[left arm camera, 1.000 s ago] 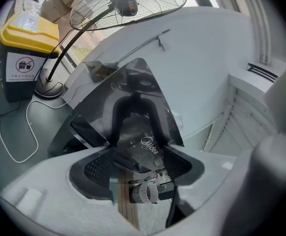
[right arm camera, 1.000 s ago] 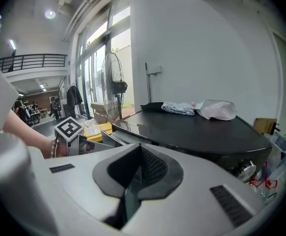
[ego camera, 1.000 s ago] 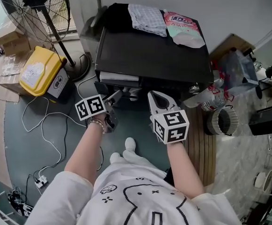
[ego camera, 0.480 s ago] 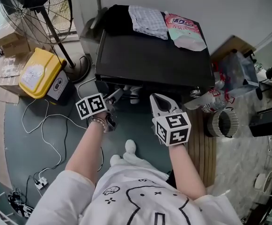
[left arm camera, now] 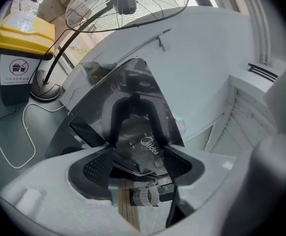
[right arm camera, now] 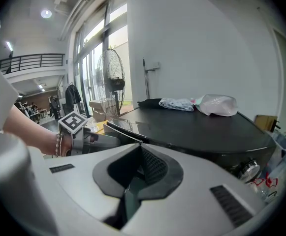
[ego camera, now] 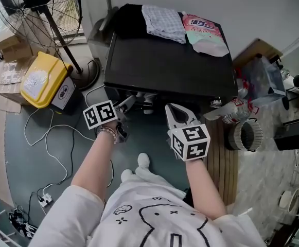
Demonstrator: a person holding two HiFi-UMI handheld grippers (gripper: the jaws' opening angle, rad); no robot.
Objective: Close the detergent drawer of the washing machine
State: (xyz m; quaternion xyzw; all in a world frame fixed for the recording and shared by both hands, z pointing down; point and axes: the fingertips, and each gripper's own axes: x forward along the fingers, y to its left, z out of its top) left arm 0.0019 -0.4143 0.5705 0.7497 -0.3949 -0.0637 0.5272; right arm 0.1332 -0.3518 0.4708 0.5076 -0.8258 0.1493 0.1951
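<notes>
The drawer (ego camera: 130, 92) sat at the upper left of the washer's (ego camera: 164, 60) front. From the head view it looked flush or nearly so, though the overhanging top hid most of its face. The left gripper (ego camera: 124, 105) pointed at that spot. Its fingers (left arm camera: 91, 168) were spread wide and gripped nothing, with the glossy dark panel and its logo filling the gap between them. I could not tell whether they touched it.

The right gripper (ego camera: 176, 111) hung in front of the washer's middle, its fingers (right arm camera: 150, 168) pressed together and empty.

The drawer is probably light, stiff plastic on slides, with a slick face. A flat push at mid-front should seat it, with no need to grasp.

Only the left gripper view showed the drawer face. Only the right gripper view showed the left gripper (right arm camera: 91, 137) from the side at the washer's front edge, level with the top that carried a cloth (right arm camera: 179, 103) and a bag (right arm camera: 216, 104).
</notes>
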